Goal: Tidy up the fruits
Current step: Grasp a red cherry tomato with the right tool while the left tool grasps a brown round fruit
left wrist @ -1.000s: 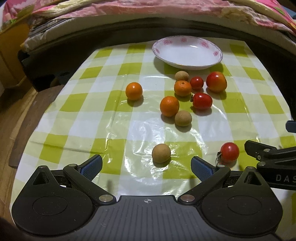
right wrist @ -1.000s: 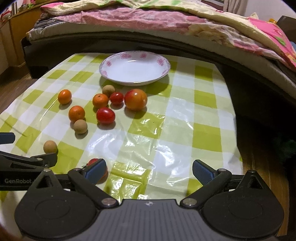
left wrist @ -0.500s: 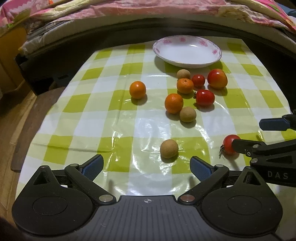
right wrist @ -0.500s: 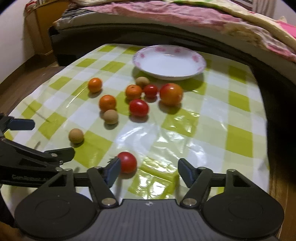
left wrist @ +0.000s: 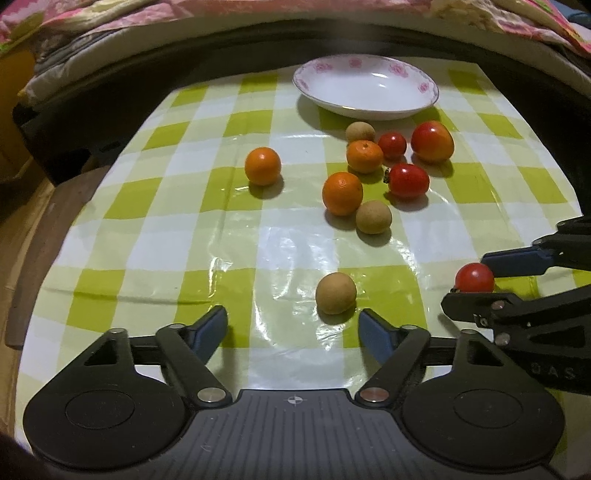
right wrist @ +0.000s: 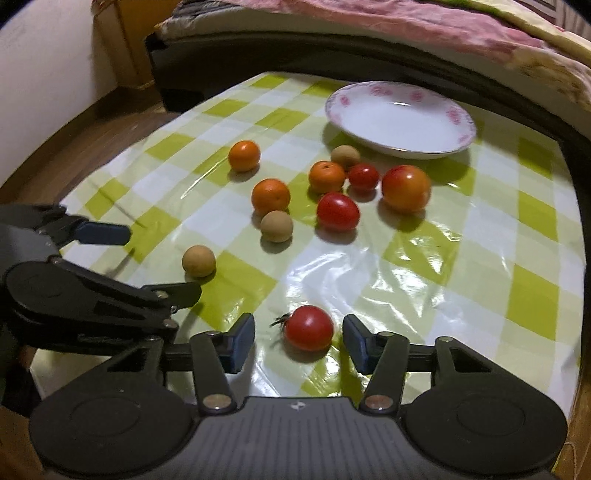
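Observation:
A near red tomato (right wrist: 309,328) lies between the fingers of my open right gripper (right wrist: 299,341), untouched; it also shows in the left wrist view (left wrist: 474,278). My open left gripper (left wrist: 293,328) is empty, just short of a tan longan (left wrist: 335,293). Farther back lie three oranges (left wrist: 342,193), more tomatoes (left wrist: 408,180), a big tomato (left wrist: 432,141) and more longans (left wrist: 373,217). An empty white plate (left wrist: 424,83) with pink flowers stands at the back.
The green-checked plastic cloth (left wrist: 177,229) covers a low table. A bed with pink bedding (right wrist: 406,14) runs behind it. Wooden floor (right wrist: 74,140) and a wall lie to the left. The cloth's edge drops off on the right (right wrist: 576,258).
My right gripper has swung left and forward so the near tomato now sits between its fingers. My left gripper has edged forward toward the near longan.

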The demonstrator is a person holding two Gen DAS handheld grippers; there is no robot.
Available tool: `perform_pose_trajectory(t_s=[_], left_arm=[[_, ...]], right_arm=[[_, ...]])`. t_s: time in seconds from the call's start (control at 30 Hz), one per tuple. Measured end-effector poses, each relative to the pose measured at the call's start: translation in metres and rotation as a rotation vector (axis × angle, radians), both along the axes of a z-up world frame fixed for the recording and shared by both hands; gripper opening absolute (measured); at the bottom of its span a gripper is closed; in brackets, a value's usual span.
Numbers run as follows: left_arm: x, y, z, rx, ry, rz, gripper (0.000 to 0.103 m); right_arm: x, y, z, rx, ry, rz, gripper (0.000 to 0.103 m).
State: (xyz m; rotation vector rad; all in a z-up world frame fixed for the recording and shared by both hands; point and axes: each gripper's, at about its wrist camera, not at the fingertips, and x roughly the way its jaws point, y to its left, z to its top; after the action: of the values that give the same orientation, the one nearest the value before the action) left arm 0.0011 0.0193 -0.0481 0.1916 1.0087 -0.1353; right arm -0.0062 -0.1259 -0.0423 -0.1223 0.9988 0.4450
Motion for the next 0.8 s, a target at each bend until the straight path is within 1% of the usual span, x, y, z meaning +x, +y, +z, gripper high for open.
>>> perform_pose_trajectory(t_s=[0.03, 0.07, 0.1, 0.17, 0.23, 0.3, 0.43, 0.57, 0.67, 0.73, 0.77, 0.8], left_arm=[[0.001, 0.001, -0.001, -0.006, 0.005, 0.002, 0.078], [0.002, 0.001, -0.001, -0.012, 0.007, 0.003, 0.074], [0.003, 0.002, -0.001, -0.024, 0.01, 0.004, 0.07], [0.006, 0.003, -0.001, -0.057, 0.015, 0.003, 0.067], [0.01, 0.0, -0.002, -0.062, 0.014, -0.004, 0.066], [0.013, -0.005, -0.002, -0.062, 0.004, -0.017, 0.061], [0.017, -0.01, -0.004, -0.077, -0.011, -0.029, 0.06], [0.015, -0.008, -0.006, -0.09, -0.023, -0.02, 0.061], [0.013, -0.012, -0.007, -0.078, -0.028, -0.035, 0.067], [0.011, -0.014, -0.006, -0.066, -0.028, -0.033, 0.067], [0.011, -0.014, -0.006, -0.068, -0.025, -0.028, 0.065], [0.01, -0.015, -0.005, -0.075, -0.025, -0.036, 0.058]], right_arm=[[0.002, 0.0, -0.001, 0.003, 0.008, 0.002, 0.044], [0.004, 0.0, -0.003, 0.005, 0.021, 0.004, 0.04], [0.004, 0.0, -0.004, 0.004, 0.02, 0.001, 0.039], [0.005, -0.001, -0.004, 0.002, 0.026, -0.001, 0.036], [0.005, -0.003, -0.003, 0.008, 0.035, -0.01, 0.034], [0.005, -0.005, -0.002, 0.01, 0.041, -0.017, 0.034], [0.005, -0.011, -0.002, 0.017, 0.047, -0.032, 0.034], [0.004, -0.011, -0.001, 0.014, 0.046, -0.035, 0.034], [0.005, -0.013, -0.001, 0.019, 0.049, -0.041, 0.034], [0.006, -0.014, -0.001, 0.022, 0.052, -0.045, 0.034], [0.006, -0.015, -0.001, 0.023, 0.054, -0.046, 0.034], [0.006, -0.015, -0.002, 0.022, 0.054, -0.045, 0.034]])
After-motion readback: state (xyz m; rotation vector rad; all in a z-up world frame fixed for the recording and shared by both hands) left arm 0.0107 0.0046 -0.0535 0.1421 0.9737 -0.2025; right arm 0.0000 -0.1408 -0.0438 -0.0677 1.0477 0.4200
